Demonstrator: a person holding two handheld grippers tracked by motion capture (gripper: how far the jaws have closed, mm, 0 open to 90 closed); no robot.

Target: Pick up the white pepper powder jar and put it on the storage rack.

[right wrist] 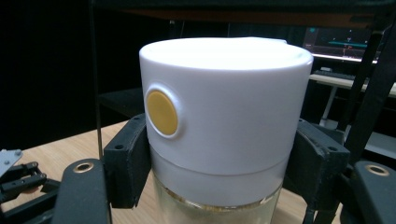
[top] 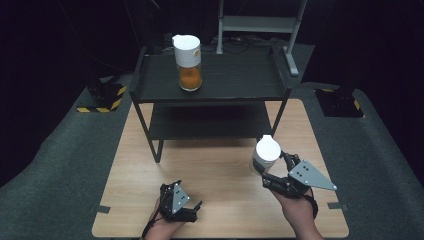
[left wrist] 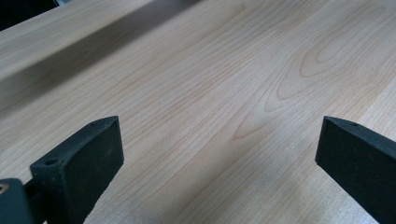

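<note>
The right gripper (top: 272, 167) had its two black jaws clamped on a white-lidded jar (top: 265, 156), one jaw on each side just under the lid. In the right gripper view the jar (right wrist: 219, 135) sat upright between the pads, its tall white cap carrying a round yellow button (right wrist: 161, 113) on the side turned toward the left of that view, with a clear glass body below the cap. In the high view the jar stood over the right half of the wooden table (top: 220, 170), in front of the black two-tier shelf (top: 210, 85); whether its base touched the tabletop could not be told. The person's right hand (top: 300, 210) held the gripper from below, the grey three-cornered plate (top: 312, 175) on top of it.

A second jar (top: 188, 62) of the same kind, with orange contents, stood on the top tier of the shelf, toward its left half, well apart from the held one.

The left gripper (top: 177, 200) was near the table's front edge in the left hand (top: 165, 227). Its jaws stood spread wide with nothing between them, over bare wood (left wrist: 210, 107) in the left gripper view.
</note>
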